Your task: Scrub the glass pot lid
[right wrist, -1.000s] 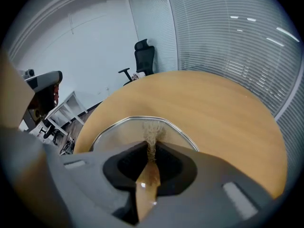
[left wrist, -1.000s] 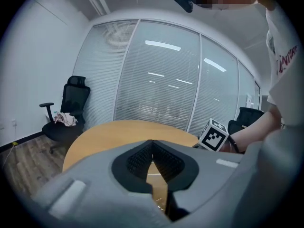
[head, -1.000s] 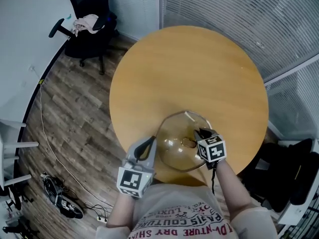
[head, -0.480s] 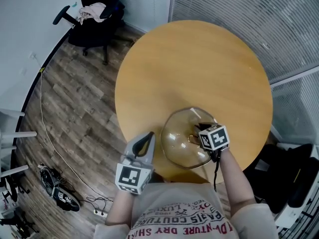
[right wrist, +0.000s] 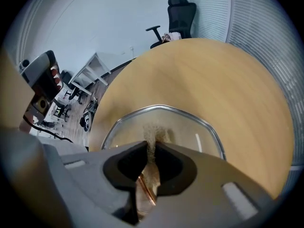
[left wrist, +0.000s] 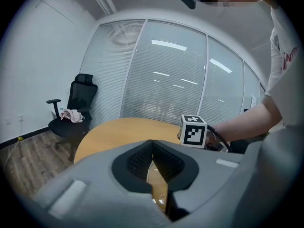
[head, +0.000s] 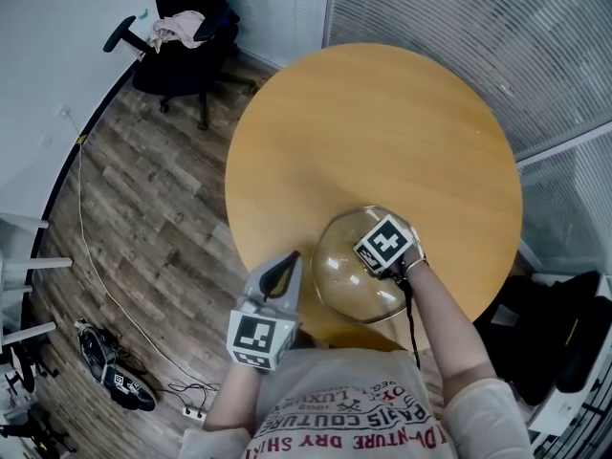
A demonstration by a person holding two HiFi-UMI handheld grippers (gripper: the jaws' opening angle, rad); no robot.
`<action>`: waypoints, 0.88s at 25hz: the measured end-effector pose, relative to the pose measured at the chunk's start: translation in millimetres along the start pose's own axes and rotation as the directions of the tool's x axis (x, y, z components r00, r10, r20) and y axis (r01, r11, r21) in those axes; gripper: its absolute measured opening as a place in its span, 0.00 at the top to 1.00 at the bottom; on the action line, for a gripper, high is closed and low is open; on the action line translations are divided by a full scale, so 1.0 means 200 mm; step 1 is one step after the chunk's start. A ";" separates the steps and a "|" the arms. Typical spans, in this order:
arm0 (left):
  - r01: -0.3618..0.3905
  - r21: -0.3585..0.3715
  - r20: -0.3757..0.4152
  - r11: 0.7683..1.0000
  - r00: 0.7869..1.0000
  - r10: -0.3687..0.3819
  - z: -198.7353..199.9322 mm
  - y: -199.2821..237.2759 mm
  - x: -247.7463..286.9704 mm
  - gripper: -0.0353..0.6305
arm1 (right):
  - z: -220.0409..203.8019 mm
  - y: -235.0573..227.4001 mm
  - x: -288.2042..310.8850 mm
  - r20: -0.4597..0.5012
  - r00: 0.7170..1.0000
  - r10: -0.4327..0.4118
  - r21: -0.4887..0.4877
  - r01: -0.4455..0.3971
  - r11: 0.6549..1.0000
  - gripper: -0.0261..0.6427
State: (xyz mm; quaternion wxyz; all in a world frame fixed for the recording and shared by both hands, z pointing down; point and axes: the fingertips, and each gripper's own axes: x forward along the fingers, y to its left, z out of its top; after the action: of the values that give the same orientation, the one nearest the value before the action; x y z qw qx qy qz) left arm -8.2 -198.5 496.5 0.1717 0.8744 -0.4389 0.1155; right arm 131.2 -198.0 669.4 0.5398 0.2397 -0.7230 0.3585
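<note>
A glass pot lid (head: pixel 349 280) with a metal rim lies near the front edge of the round wooden table (head: pixel 373 132). My right gripper (head: pixel 384 245) is over the lid's middle, shut on a tan scrub pad (right wrist: pixel 153 133) that presses on the glass (right wrist: pixel 194 133). My left gripper (head: pixel 287 268) is at the lid's left rim. Its jaws stand together, with a sliver of the amber lid (left wrist: pixel 159 186) between them. The right gripper's marker cube (left wrist: pixel 194 130) shows just beyond the left gripper (left wrist: pixel 152 144). The lid's knob is hidden under the right gripper (right wrist: pixel 152 145).
A black office chair (head: pixel 182 41) with a cloth on it stands beyond the table at the far left. Cables and dark objects (head: pixel 115 376) lie on the wood floor at the left. Glass walls with blinds (head: pixel 478 27) run behind the table. Dark bags (head: pixel 564 333) sit at the right.
My right gripper has moved up and left across the lid, from its right side to its middle. The left gripper has stayed at the lid's left rim.
</note>
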 end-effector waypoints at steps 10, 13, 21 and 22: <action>-0.034 -0.014 -0.014 0.999 0.999 0.034 -0.03 0.11 -0.07 0.94 | 0.06 0.11 0.03 -0.085 0.995 -0.042 -0.153 0.029 0.988 0.89; -0.044 -0.018 -0.015 0.999 0.999 0.044 -0.04 0.13 -0.10 0.94 | 0.07 0.17 0.03 -0.098 0.994 -0.046 -0.200 0.025 0.980 0.89; -0.073 -0.015 -0.024 0.997 0.997 0.073 -0.06 0.21 -0.21 0.94 | 0.09 0.32 0.10 -0.114 0.989 -0.091 -0.332 0.048 0.942 0.89; -0.074 -0.016 -0.024 0.997 0.997 0.074 -0.06 0.22 -0.22 0.94 | 0.08 0.33 0.10 -0.121 0.988 -0.099 -0.340 0.052 0.939 0.89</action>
State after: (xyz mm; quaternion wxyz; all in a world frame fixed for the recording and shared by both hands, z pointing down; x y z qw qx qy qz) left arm -69.7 -185.4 500.4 0.1798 0.8547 -0.4697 0.1284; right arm 67.7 -168.2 668.3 0.6341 0.1468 -0.7252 0.2244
